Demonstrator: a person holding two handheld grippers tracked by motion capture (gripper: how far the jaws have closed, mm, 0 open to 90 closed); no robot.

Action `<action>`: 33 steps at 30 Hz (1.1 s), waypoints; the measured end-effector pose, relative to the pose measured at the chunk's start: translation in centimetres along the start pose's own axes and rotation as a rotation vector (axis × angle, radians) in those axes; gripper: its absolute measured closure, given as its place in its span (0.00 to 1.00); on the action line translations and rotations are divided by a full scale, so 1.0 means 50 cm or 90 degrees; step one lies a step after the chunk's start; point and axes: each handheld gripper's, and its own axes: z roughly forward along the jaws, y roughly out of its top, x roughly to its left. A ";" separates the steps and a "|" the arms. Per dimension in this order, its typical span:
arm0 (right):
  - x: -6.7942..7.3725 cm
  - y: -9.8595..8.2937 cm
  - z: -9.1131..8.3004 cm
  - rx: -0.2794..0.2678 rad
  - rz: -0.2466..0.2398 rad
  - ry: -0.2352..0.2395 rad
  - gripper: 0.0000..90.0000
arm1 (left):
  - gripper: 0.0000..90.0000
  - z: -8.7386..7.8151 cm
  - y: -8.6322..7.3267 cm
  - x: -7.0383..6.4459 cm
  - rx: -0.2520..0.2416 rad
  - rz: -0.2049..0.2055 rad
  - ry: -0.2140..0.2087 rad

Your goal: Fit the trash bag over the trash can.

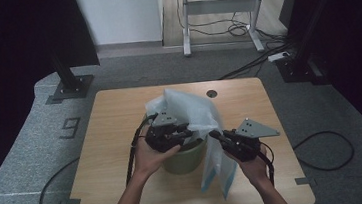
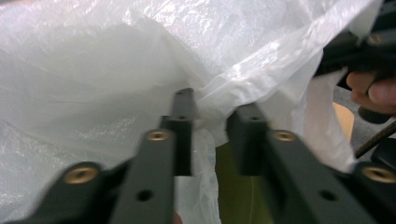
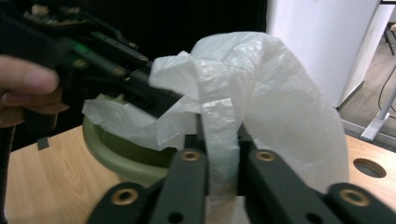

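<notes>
While the olive bin (image 1: 187,156) stands near the tabletop's (image 1: 112,138) centre, the white plastic bag (image 1: 189,108) billows over its rim. The left tongs (image 2: 210,133), at nine o'clock of the bin, pinch a fold of the bag; the right tongs (image 3: 219,140), at three o'clock, are clenched on a strip of it.

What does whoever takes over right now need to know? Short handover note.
Left gripper: jaws close around a fold of the bag, a small gap visible between them, so grip uncertain.
Right gripper: shut on a strip of the bag.
Bin: green, upright mid-table, bag bunched above it.
Done: bag lifted over the bin, part of it draped at the rim.
Left: probably open the bag and seat it over the rim.
</notes>
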 end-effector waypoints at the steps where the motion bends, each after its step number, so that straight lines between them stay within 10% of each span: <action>1: 0.007 -0.006 -0.002 -0.004 -0.001 -0.013 0.77 | 0.91 0.000 0.001 0.002 0.001 -0.004 0.000; 9: 0.062 -0.082 -0.028 -0.021 0.004 -0.075 0.39 | 0.97 -0.001 0.001 0.010 0.005 -0.024 0.011; 14: 0.069 -0.130 -0.030 -0.011 0.025 -0.126 0.33 | 0.98 0.002 -0.002 0.014 0.009 -0.033 0.013; 24: 0.076 -0.178 0.010 0.027 0.070 -0.109 0.32 | 0.98 0.000 -0.005 0.019 0.008 -0.043 0.015; 28: 0.069 -0.196 0.032 0.048 0.074 -0.110 0.44 | 0.98 -0.004 -0.007 0.019 0.007 -0.043 0.013; 33: 0.058 -0.206 0.043 0.050 0.043 -0.089 0.86 | 0.98 -0.005 -0.012 0.022 0.012 -0.043 0.012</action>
